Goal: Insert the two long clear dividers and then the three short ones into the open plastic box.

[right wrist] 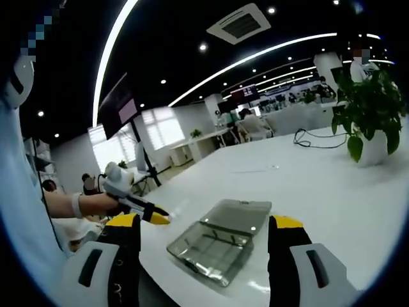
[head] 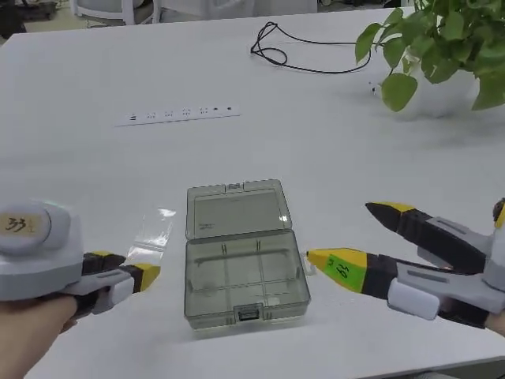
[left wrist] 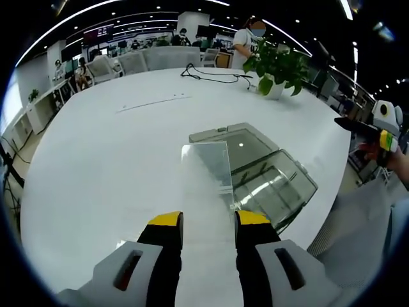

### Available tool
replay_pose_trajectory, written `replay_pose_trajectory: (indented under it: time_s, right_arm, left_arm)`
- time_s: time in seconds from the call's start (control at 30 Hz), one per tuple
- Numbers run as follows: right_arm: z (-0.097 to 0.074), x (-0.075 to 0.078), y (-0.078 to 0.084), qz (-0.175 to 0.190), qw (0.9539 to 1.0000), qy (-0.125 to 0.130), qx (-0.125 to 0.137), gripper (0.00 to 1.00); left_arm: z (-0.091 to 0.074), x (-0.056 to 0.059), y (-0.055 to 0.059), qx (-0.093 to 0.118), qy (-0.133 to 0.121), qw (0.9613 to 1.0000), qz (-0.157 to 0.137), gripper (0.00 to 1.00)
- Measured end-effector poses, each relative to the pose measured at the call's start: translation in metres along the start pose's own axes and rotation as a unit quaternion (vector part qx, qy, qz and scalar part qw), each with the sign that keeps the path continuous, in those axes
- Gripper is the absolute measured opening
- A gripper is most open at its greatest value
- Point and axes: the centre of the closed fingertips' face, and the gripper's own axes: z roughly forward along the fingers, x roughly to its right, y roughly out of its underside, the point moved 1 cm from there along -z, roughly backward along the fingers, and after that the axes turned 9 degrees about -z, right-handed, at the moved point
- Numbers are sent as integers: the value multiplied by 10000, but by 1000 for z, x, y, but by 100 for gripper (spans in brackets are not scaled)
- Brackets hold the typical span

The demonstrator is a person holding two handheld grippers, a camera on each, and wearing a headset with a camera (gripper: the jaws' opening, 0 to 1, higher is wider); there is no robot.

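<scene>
Clear divider [left wrist: 206, 169] clamped in your left gripper [left wrist: 209, 217], right gripper [right wrist: 206, 222] gaping empty, awaits slotting into the centre-frame box [head: 213, 312].

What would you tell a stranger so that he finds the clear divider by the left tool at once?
On the white table, find the smoky open plastic box near the front. Just left of it, the left tool holds a flat clear divider between its yellow tips. Unlike the tinted box, it is colourless, showing mainly by glints.
</scene>
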Motion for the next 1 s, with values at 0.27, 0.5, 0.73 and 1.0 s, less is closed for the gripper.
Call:
replay_pose_trajectory:
  time_s: [0.27, 0.5, 0.73, 1.0]
  right_arm:
    - [14, -6, -2, 707, 9974, -160, -62, 62]
    - [28, -15, 1, 861, 9955, -331, -233, 49]
    - [42, -6, -2, 1440, 9893, -230, -57, 38]
    - [57, -11, 5, 1823, 9829, -190, -186, 29]
  left_arm:
    - [-3, 39, -24, 562, 360, 9975, 231, 30]
    - [-3, 68, -33, 854, 603, 9938, 384, 30]
    - [-1, 91, -34, 928, 733, 9908, 659, 30]
    - [-4, 113, -36, 1040, 910, 9873, 785, 30]
